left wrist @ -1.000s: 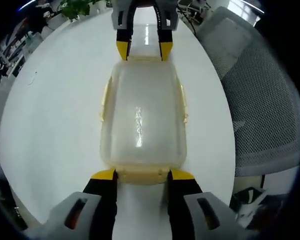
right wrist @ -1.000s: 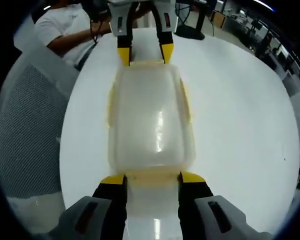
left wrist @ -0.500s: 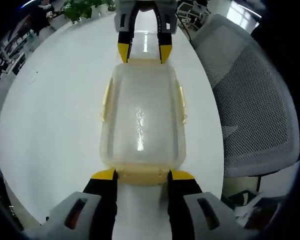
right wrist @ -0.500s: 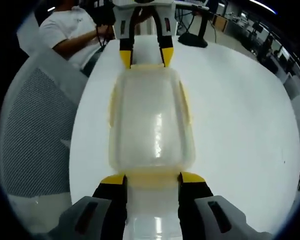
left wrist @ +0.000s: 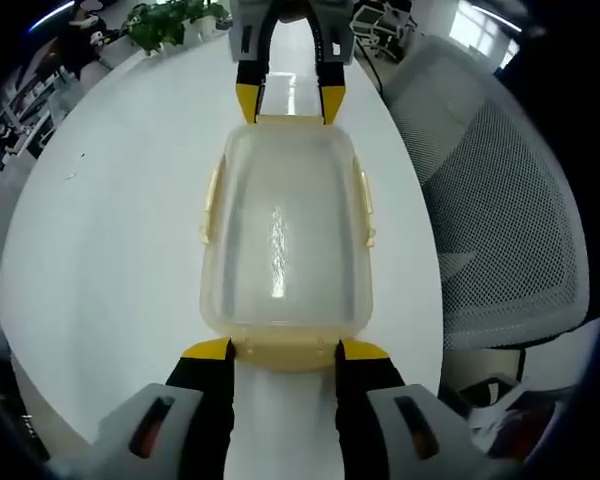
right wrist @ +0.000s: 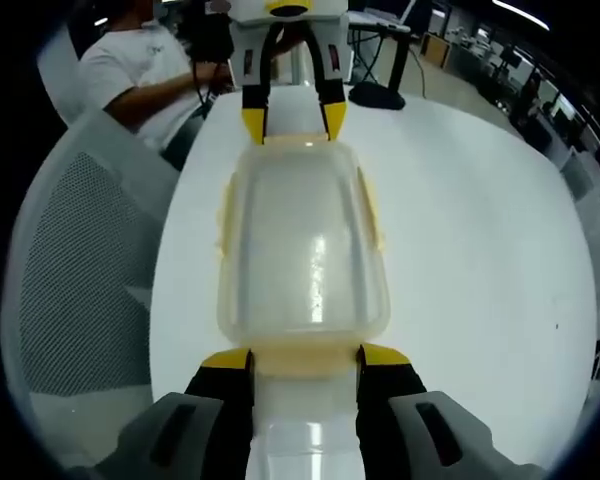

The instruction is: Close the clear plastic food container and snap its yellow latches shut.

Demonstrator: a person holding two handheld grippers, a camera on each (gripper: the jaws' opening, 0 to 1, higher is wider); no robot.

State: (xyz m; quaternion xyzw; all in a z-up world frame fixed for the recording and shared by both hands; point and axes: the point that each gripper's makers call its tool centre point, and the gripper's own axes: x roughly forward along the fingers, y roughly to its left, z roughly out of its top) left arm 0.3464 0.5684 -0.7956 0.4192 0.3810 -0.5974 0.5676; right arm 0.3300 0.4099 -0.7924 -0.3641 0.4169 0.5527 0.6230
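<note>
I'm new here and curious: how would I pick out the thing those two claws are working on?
Find the round white table. At its middle lies a clear plastic food container, a gripper at each short end. Its yellow latches along the edges set it apart.

This is an open-plan office. A large white table (left wrist: 110, 250) with a glossy top takes up the middle of both views, and a grey mesh-backed office chair (left wrist: 510, 230) stands close against its edge. In the right gripper view, a seated person in a white shirt (right wrist: 130, 75) is at the far side, with rows of desks (right wrist: 500, 80) and ceiling strip lights (right wrist: 520, 12) beyond. A green potted plant (left wrist: 170, 20) sits past the table in the left gripper view.
</note>
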